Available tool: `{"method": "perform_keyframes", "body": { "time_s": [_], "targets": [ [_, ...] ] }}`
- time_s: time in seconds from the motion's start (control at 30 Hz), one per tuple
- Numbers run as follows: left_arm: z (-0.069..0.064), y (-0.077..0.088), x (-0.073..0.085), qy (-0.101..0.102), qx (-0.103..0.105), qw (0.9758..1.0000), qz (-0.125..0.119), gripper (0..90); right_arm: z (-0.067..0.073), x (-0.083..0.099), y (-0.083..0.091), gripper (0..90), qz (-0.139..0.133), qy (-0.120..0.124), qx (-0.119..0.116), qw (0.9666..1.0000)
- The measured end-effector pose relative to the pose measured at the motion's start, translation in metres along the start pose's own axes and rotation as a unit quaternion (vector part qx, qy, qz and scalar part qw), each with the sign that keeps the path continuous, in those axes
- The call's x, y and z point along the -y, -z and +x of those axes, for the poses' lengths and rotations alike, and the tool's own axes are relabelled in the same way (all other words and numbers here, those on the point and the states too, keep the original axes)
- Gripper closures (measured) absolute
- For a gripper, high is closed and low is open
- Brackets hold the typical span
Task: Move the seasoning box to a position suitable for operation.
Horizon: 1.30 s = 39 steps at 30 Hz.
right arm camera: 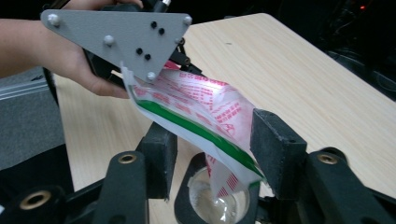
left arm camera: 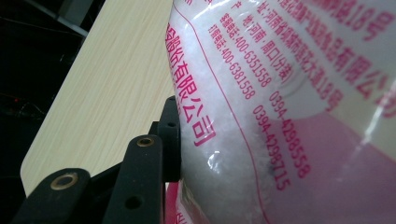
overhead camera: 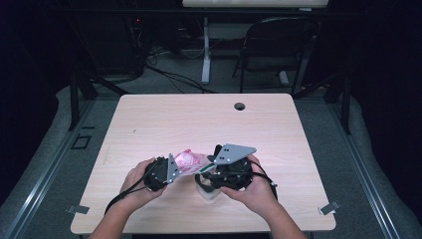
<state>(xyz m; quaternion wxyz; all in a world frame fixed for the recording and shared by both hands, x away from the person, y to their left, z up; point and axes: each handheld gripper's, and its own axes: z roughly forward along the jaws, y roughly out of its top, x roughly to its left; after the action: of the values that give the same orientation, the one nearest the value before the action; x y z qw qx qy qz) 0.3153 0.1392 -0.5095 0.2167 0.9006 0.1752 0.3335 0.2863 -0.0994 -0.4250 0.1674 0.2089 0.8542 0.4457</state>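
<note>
Pouring: step in hand, as I judge it — I am tipping a plastic bag [overhead camera: 188, 160] of white granules so its lower end hangs over a small clear cup [right arm camera: 219, 201] on the desk [overhead camera: 199, 119]
Left hand-held gripper [overhead camera: 160, 173]: clamped on the bag's upper end; in the left gripper view one pad presses into the full, red-printed side
Right hand-held gripper [right arm camera: 212, 151]: jaws stand either side of the bag's green-edged lower end; the right pad looks to touch it, the left stands clear, so I count it open around the bag, not clamped
Bag position: lifted off the desk, slanting down from my left gripper to the mouth of the cup, near my edge of the desk
Cup position: upright on the desk, directly under the bag's low corner, between the right gripper's jaws; some clear or white matter shows at its bottom, but I cannot tell how much
Next move: calls for keeping the corner over the cup, steadying that end with the right jaws, and raising the left end gently so the granules do not spill
Count: one bag, one cup, two grippers, one desk
</note>
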Motion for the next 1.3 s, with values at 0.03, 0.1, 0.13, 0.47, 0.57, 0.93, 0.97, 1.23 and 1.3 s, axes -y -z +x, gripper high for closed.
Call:
{"method": "perform_keyframes", "body": {
  "time_s": [0.03,0.1,0.13,0.47,0.57,0.93,0.97,1.23,1.3],
  "targets": [
    [-0.001,0.000,0.000,-0.001,-0.001,1.0000,0.000,64.2,0.001,0.000,-0.002,53.1,0.000,0.001,-0.004,1.0000],
    [-0.002,0.000,0.000,-0.007,-0.003,1.0000,0.003,64.2,0.001,0.000,-0.003,54.4,0.001,0.001,-0.011,0.9999],
    [-0.003,0.001,0.000,-0.010,-0.003,0.9999,0.005,64.3,0.002,-0.001,-0.005,59.1,0.004,0.003,-0.021,0.9998],
    [-0.006,0.003,0.000,-0.017,-0.010,0.9998,-0.001,64.4,0.000,-0.001,-0.005,89.9,-0.004,-0.019,-0.056,0.9982],
    [-0.006,0.003,0.000,-0.022,-0.012,0.9997,0.001,64.4,-0.001,0.000,-0.005,90.0,-0.004,-0.030,-0.058,0.9979],
    [-0.008,0.008,-0.001,-0.032,-0.041,0.9986,-0.010,64.9,-0.012,0.005,-0.004,90.0,-0.008,-0.091,-0.062,0.9939],
    [-0.008,0.008,-0.001,-0.034,-0.045,0.9984,-0.010,64.9,-0.012,0.005,-0.004,90.0,-0.008,-0.091,-0.062,0.9939],
    [-0.010,0.011,-0.003,-0.052,-0.080,0.9954,-0.011,65.4,-0.019,0.009,-0.005,90.0,-0.013,-0.116,-0.045,0.9921],
    [-0.012,0.011,-0.004,-0.062,-0.095,0.9935,-0.008,65.4,-0.021,0.010,-0.006,90.0,-0.013,-0.120,-0.043,0.9918]
  ]
}}
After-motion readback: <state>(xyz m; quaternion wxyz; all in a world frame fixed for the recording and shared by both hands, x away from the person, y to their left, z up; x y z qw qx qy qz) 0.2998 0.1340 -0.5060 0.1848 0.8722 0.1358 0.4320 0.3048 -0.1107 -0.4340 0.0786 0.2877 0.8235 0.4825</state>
